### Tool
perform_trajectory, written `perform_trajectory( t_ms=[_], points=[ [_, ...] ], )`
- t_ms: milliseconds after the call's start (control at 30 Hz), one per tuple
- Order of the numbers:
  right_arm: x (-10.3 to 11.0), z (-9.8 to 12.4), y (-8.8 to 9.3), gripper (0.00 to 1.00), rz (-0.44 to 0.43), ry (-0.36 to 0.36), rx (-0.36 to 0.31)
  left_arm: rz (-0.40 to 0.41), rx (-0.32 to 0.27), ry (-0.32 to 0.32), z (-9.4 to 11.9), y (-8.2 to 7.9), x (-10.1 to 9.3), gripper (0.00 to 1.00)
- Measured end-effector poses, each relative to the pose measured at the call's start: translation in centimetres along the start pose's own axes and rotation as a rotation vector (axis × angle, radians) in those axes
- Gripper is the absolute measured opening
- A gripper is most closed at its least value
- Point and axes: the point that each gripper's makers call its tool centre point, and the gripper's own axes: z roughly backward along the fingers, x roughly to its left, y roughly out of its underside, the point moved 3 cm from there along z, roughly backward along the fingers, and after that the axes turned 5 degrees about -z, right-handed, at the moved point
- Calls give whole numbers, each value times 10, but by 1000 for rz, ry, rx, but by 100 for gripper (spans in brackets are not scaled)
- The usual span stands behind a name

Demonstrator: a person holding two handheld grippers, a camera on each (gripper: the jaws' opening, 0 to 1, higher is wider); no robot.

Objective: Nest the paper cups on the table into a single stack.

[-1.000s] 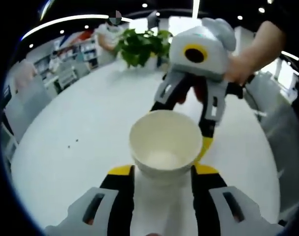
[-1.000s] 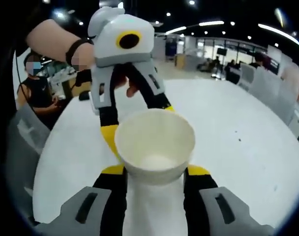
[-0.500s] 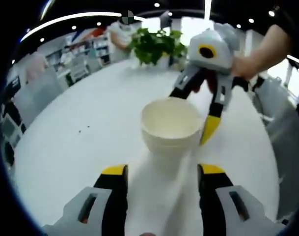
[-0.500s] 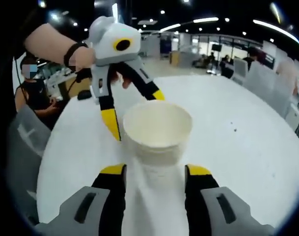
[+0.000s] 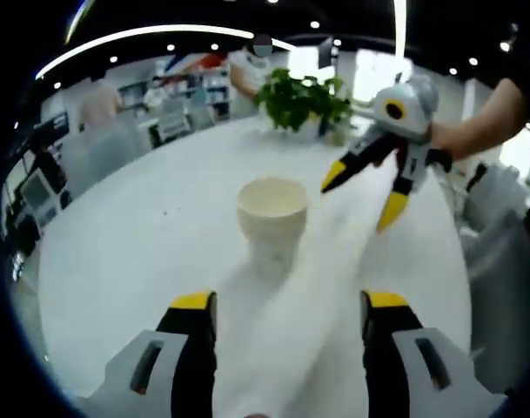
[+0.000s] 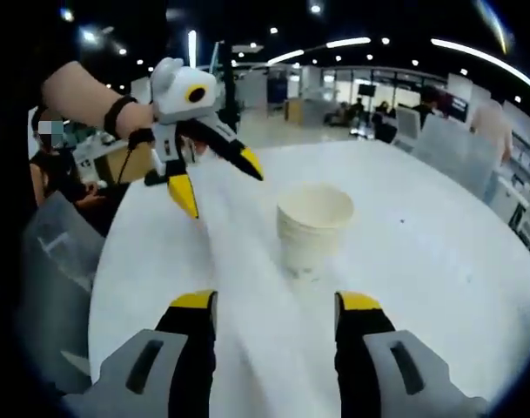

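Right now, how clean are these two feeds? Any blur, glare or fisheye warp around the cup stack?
Left gripper view: the cup stack is fairly sharp, a pale motion smear runs across the table below it, and the ceiling light strip bows from fisheye. Right gripper view: a similar smear streaks toward the left gripper; the stack is slightly soft; no harsh glare.

Upright white cup stack (image 5: 272, 222) on table (image 5: 143, 252)

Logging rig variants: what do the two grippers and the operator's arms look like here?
Both the left gripper and the right gripper have pale grey bodies and black jaws with yellow tips, plus a yellow ring on the grey housing. The wrist carries a dark band; a dark sleeve covers the other arm.
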Motion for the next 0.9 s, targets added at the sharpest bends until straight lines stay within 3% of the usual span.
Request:
perform_trajectory(
  t_ms=[400,533,767,900],
  points=[
    [18,33,1,72,-59,66,-50,29,-34,-74,44,-3,-28,77],
    [21,43,2,81,-88,85,-66,46,-47,-99,56,-5,-37,85],
    [26,60,2,97,-161,117,-129,118,-65,-149,76,4,-54,99],
    [34,67,4,100,-182,107,-151,140,-74,-171,83,10,-62,99]
  ],
)
